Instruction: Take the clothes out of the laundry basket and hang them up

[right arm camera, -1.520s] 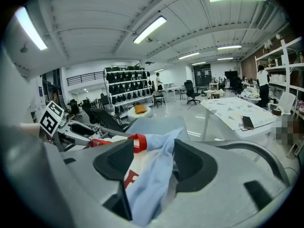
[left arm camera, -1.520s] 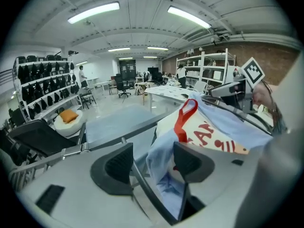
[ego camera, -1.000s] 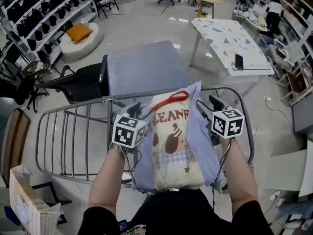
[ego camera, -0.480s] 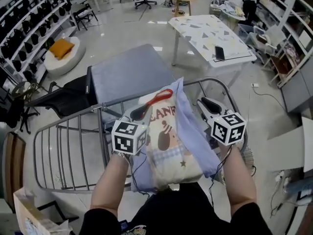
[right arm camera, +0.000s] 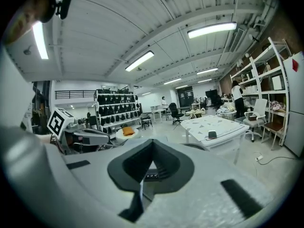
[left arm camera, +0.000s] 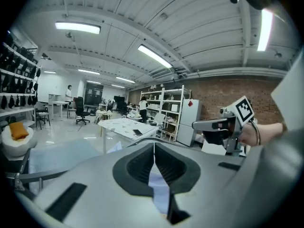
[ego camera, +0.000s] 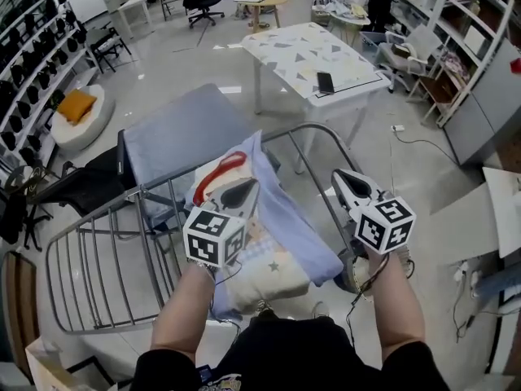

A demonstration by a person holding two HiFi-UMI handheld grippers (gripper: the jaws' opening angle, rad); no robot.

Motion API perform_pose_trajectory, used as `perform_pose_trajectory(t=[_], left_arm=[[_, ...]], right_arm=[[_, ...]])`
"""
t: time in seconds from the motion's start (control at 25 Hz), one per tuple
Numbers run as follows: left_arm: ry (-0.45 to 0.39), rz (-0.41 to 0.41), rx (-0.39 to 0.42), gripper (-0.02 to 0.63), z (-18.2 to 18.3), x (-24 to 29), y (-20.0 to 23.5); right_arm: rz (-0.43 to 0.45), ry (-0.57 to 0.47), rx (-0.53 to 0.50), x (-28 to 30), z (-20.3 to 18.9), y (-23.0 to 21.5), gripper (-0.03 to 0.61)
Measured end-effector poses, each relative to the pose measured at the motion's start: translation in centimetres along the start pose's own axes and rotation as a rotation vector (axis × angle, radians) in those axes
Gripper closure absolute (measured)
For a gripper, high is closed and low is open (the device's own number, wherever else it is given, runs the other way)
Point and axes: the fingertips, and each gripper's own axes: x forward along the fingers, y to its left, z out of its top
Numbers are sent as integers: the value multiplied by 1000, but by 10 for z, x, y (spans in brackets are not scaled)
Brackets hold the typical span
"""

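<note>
A light blue garment (ego camera: 281, 218) with a cream printed front and a red hanger (ego camera: 218, 169) at its top lies draped over the grey wire drying rack (ego camera: 89, 275). My left gripper (ego camera: 244, 187) hovers over the garment's upper left part. Its jaws have just been closing and now meet with nothing pinched; blue cloth shows below them in the left gripper view (left arm camera: 159, 189). My right gripper (ego camera: 342, 177) is off the garment's right edge, above the rack's rail. Its jaws have also just been closing and stand shut and empty (right arm camera: 152, 151).
A blue-grey sheet (ego camera: 175, 133) hangs on the rack's far side. Beyond stands a white patterned table (ego camera: 309, 55) with a phone (ego camera: 326, 82). A black chair (ego camera: 73, 190) is at the left, with dark shelving (ego camera: 32, 63) and an orange cushion (ego camera: 73, 108) behind.
Both grippers stood open at the garment's two sides; they have lifted, drawn apart from it and closed. The garment stays on the rack. The view has swung left.
</note>
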Motion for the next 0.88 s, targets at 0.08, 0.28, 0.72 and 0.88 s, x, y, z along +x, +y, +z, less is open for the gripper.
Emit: perform_pose_trajectory(t=[0.08,0.28,0.72,0.88], left_arm=[[-7,-12,8,603,2,6,-24],[-12,14,19,603,4,17,-85],[-12,179,-2,603,-16,3,-202],[6,221,-19,603,-29,-7,-227]], right_arm=[[4,-11,-10,-19,2,-9,574],[39,-29,-15,-73,0,-33,574],[204,-41,-7,-161,-21,-66,574],[265,-28,-5,-175,-31,-62,574]])
